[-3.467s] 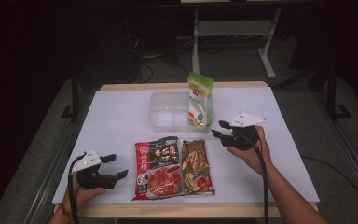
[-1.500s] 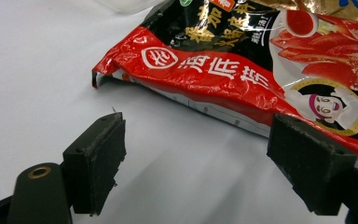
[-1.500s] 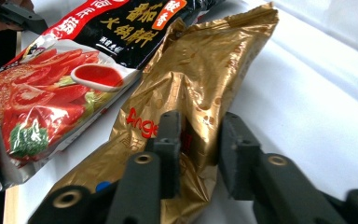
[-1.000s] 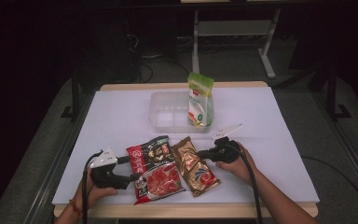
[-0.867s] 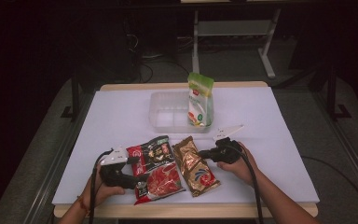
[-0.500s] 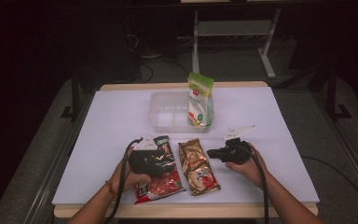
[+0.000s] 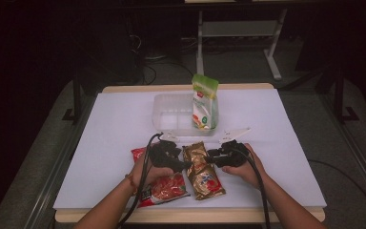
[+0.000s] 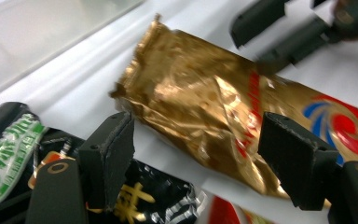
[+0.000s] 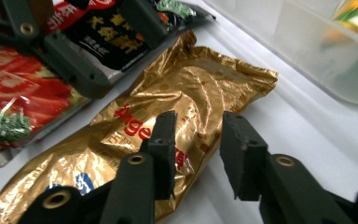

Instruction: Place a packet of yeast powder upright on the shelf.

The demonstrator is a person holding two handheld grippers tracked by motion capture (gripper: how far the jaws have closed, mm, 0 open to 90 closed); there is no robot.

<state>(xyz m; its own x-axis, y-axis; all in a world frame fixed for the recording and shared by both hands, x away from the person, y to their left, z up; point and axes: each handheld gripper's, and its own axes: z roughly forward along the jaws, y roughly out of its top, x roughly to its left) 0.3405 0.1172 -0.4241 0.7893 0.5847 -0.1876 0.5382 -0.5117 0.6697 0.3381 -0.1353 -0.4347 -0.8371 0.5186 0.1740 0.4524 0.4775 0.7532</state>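
Two hand-held tools work at the near half of the white table [image 7: 114, 129], both at a crinkled gold foil snack packet [image 7: 202, 169] that lies flat near the table's front edge. The left tool [image 7: 183, 165] sits at the packet's nine o'clock side, above a red and black glossy food packet [image 7: 164, 187] lying just beside the gold one. In the left gripper view its jaws stand spread wide, one on either side of the gold packet's [image 8: 205, 116] upper half, with no pad pressing the foil; the red and black packet [image 8: 135, 196] lies beneath the near jaw. The right tool [image 7: 210, 155] reaches in from the packet's three o'clock side. In the right gripper view its jaws have just been opening and stand partly apart over the packet's [image 9: 168, 126] right edge, nothing pinched between them. At twelve o'clock from the packets, well apart, stands a clear plastic rectangular container [image 7: 171, 112]. An upright green and white pouch [image 7: 204, 102] stands at its right end; whether inside or against it cannot be told.
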